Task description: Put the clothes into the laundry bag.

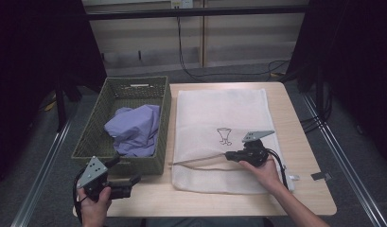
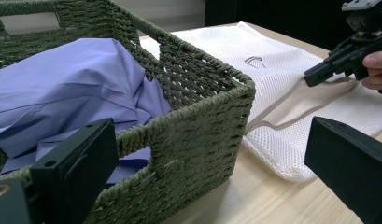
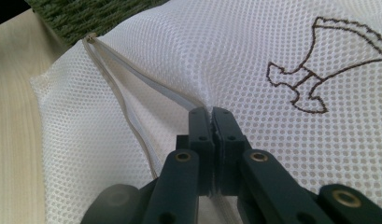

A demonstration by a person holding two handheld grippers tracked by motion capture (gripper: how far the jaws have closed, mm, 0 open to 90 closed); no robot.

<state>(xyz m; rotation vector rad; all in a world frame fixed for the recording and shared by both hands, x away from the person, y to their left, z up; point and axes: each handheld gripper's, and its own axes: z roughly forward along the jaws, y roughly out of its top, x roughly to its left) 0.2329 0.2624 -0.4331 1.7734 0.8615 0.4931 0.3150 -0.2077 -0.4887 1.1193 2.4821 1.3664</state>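
Right gripper is pinching the white mesh bag at its zipper edge, jaws clamped tight; left gripper is idling wide beside the basket.

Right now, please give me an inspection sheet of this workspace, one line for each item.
Surface: wooden table, bare at the front edge.
Job's things: white mesh laundry bag lying flat; purple shirt in green woven basket.
Clutter: small dark tag near the right edge.
Grippers: right gripper shut on the mesh laundry bag's opening edge; left gripper open, beside the basket.
Cables: black cable trailing from the right gripper.
Surroundings: dark curtains, grey floor.
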